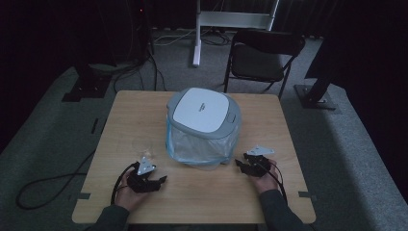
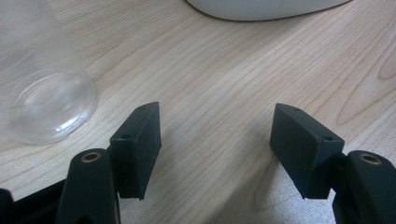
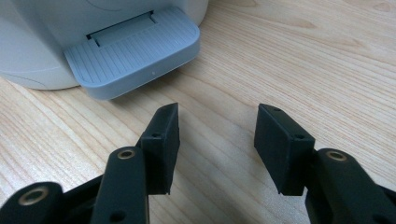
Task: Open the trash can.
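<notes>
A: Fingers? B: The left gripper (image 2: pixel 217 135) fingers (image 2: pixel 140 140) stood apart, holding nothing, an empty clear cup (image 2: pixel 39 88) just left of them. A: Right? B: The right gripper (image 3: pixel 217 140) gaped too; the bin (image 3: pixel 56 42) and its grey pedal (image 3: pixel 133 51) lay just ahead, bare table (image 3: pixel 303 56) alongside.

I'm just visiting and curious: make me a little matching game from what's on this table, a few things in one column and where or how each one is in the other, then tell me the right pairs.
Things:
1. pedal bin
2. clear plastic cup
3. left gripper
4. right gripper

Descriptions:
A. open jaws facing the bin's grey foot pedal
B. middle of the table, white lid shut, bag liner showing
C. open jaws, empty, the cup off to one side
D. see-through, standing on the wood near the left gripper

Pairs: 1-B, 2-D, 3-C, 4-A
</notes>
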`<state>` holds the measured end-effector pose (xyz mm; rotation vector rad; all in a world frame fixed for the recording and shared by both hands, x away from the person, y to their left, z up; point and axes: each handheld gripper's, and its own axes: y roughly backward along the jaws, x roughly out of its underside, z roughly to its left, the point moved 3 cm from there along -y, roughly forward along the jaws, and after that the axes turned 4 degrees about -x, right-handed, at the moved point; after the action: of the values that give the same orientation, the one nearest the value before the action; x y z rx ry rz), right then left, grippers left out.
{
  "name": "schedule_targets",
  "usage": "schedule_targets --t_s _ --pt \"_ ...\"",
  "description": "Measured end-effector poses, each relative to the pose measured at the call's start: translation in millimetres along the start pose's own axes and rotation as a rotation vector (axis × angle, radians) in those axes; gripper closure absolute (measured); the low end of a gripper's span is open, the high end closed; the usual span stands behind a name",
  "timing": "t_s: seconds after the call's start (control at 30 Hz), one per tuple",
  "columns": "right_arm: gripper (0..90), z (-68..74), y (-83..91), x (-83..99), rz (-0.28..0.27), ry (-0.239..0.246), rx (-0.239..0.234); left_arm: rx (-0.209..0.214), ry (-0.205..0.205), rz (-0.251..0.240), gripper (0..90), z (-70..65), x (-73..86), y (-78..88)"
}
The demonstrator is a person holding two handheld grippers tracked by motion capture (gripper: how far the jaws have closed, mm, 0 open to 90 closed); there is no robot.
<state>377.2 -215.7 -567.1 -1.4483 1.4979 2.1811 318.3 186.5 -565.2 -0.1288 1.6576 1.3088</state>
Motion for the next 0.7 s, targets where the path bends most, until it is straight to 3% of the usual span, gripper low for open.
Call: schedule_targets --t_s 0.43,0.5,0.53,0.57,0.63,0.7 --pt "55.8 -1.4 -0.1 -0.4 -0.005 0.001 -0.003 -0.001 0.004 -0.002 34.6 -0.4 0.4 0.4" --pt "60.8 -1.6 -0.1 -0.7 -0.007 0.006 -0.009 0.000 0.004 -0.002 34.6 -0.4 0.8 0.7" --pt "67.7 -1.0 -0.3 -0.9 -0.005 0.019 -0.018 0.000 0.002 0.000 34.6 -0.3 1.0 1.0" --pt "67.7 -1.0 -0.3 -0.9 -0.005 0.019 -0.018 0.000 0.002 0.000 34.5 -0.3 1.0 1.0" --pt "79.1 0.4 -0.9 -2.2 -0.009 0.036 -0.027 0.000 0.001 -0.001 34.5 -0.3 1.1 1.2" --pt "82.3 0.8 -0.3 -2.9 -0.014 0.041 -0.030 0.000 0.001 0.000 34.5 -0.3 1.1 1.2"
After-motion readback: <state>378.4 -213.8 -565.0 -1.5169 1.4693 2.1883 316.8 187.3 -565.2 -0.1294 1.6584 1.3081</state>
